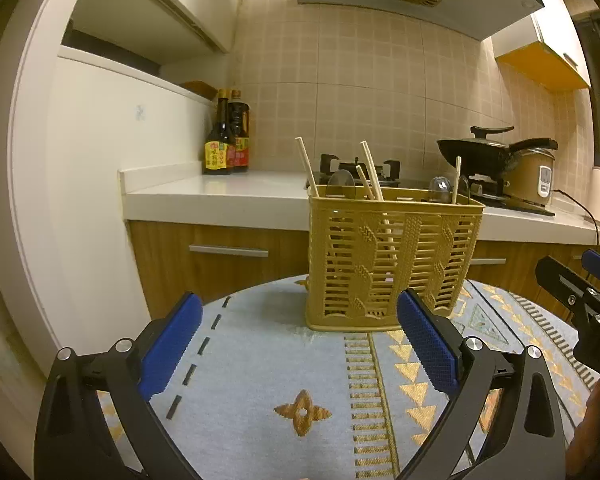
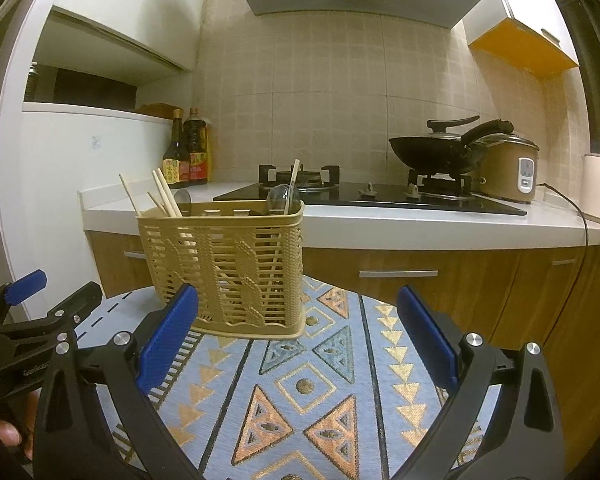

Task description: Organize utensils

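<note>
Behind basket [image 1: 392, 256]: stove [image 2: 364, 196], wok [image 2: 436, 152], bottles [image 1: 226, 140]; both tools [image 1: 300, 344] [image 2: 300, 344] spread, empty.

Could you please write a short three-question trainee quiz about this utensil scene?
1. True or false: the left gripper is shut on a chopstick.
2. What stands on the patterned cloth? A) a wok B) a yellow utensil basket C) a kettle
3. Fill in: the chopsticks and spoons stand inside the ____.

Key: 1 false, both grippers, the right gripper included, are open and empty; 2 B; 3 basket.
</note>
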{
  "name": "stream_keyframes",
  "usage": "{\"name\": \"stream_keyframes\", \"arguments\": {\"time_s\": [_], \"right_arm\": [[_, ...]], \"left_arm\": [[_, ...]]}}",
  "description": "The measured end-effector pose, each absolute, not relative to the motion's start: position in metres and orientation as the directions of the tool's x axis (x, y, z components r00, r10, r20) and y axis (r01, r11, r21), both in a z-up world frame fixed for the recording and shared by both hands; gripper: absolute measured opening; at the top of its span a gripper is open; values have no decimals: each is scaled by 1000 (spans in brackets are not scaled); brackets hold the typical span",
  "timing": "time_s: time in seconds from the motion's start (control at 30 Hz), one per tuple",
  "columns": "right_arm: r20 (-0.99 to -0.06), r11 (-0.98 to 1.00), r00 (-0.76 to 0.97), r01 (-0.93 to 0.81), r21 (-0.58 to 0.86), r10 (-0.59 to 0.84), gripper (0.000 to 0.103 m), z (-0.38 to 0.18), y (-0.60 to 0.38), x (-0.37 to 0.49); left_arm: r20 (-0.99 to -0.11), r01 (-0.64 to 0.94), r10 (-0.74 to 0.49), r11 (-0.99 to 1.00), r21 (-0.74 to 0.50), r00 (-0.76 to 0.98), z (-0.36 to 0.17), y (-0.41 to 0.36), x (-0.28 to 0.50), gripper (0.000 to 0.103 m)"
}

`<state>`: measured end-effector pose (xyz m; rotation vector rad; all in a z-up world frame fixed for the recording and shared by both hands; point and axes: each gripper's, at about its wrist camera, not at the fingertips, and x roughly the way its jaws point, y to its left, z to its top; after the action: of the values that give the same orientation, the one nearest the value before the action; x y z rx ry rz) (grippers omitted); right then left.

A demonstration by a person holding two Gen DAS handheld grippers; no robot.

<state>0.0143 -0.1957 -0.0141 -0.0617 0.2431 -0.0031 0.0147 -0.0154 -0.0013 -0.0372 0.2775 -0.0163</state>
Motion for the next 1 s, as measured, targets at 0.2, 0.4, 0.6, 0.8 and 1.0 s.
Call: {"name": "stream_keyframes", "arguments": {"time_s": [0.2, 0.4, 0.6, 0.8, 1.0], "right_arm": [[-243, 998, 970, -3, -59, -12, 95, -14, -196, 15], [-248, 998, 969, -3, -60, -12, 95, -15, -196, 15], [-251, 998, 968, 0, -61, -15, 95, -15, -195, 15], [-257, 998, 966, -2, -55, -13, 95, -16, -195, 15], [-263, 998, 965, -4, -59, -12, 95, -16, -194, 17]], "left_arm": [[-275, 13, -23, 999, -36, 961, -1, -16, 14, 95], [-276, 19, -27, 999, -34, 961, -1, -16, 15, 95], [-278, 18, -27, 999, -32, 960, -2, -17, 15, 95], [-283, 20, -29, 999, -37, 959, -3, -16, 15, 95], [-284, 20, -28, 999, -32, 958, -3, -17, 16, 95]]}}
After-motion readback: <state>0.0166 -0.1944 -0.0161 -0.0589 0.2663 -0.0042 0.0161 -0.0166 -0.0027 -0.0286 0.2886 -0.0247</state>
